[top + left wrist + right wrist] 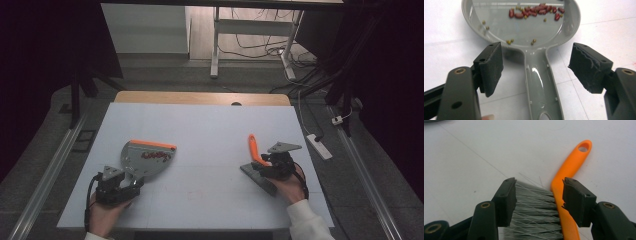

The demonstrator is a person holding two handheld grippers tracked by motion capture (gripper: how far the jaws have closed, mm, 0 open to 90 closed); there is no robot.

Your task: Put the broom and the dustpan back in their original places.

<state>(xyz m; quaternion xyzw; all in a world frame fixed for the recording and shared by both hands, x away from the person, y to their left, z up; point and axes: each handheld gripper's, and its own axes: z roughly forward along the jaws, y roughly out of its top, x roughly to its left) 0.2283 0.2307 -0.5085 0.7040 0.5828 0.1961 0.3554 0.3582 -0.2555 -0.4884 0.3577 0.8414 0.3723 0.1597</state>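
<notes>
Item one: grey dustpan (pixel 524 27) with an orange lip, lying flat on the white worktop (pixel 210 130); its pan holds a scatter of red beans (pixel 536 11) and small yellow-green grains, mostly toward the far side. Its handle (pixel 541 85) runs back between the jaws of the left gripper (pixel 536 67), which stand released, both pads clear of the handle on either side. Item two: hand brush (pixel 564 202) with an orange handle and grey bristles (pixel 534 212), lying on the worktop. The right gripper (pixel 537 200) grasps it across the head, one jaw against the bristles, the other against the orange back; the handle's holed end points away beyond the jaws. Dustpan and brush lie well apart.
</notes>
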